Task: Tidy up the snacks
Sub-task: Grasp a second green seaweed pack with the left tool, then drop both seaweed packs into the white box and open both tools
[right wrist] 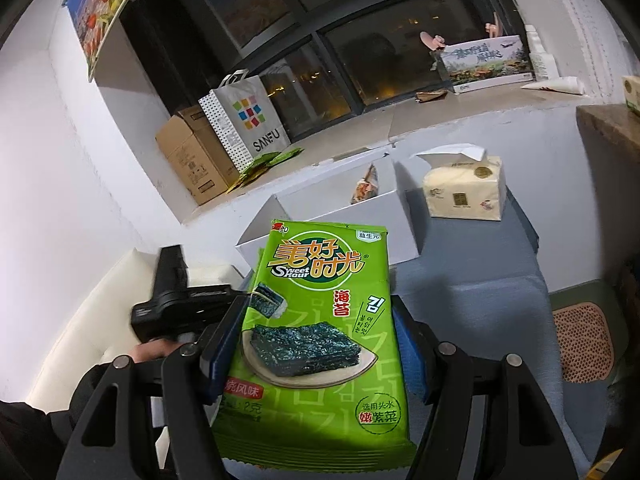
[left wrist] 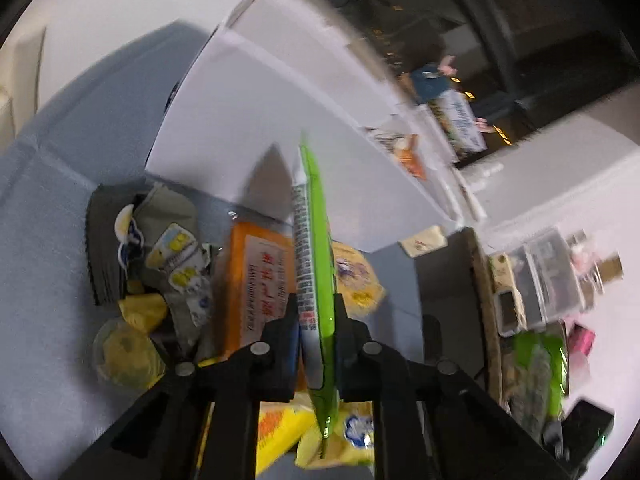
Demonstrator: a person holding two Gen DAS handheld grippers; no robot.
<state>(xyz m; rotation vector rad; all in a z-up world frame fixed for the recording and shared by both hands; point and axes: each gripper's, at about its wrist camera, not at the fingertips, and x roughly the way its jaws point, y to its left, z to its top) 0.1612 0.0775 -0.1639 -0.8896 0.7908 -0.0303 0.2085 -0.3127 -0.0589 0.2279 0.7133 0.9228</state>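
In the left wrist view my left gripper [left wrist: 316, 308] is shut on a green seaweed packet [left wrist: 316, 240], which I see edge-on and upright. It hangs above a pile of snacks [left wrist: 256, 280] on a grey-blue surface, just in front of a white box [left wrist: 248, 120]. In the right wrist view my right gripper [right wrist: 318, 312] holds a green seaweed packet [right wrist: 316, 340] face up, with a blue pad pressed against each long side. Beyond it is the white divided box [right wrist: 360, 208], with one snack packet [right wrist: 362, 188] standing inside. More packet edges show under the right packet.
The pile holds an orange packet, yellow packets [left wrist: 356, 280], a dark packet [left wrist: 104, 248] and a small cup [left wrist: 124, 356]. A tissue pack [right wrist: 464, 188] sits right of the box. A paper bag [right wrist: 244, 116] and a carton [right wrist: 192, 156] stand on the sill. A hand [right wrist: 156, 350] is at the left.
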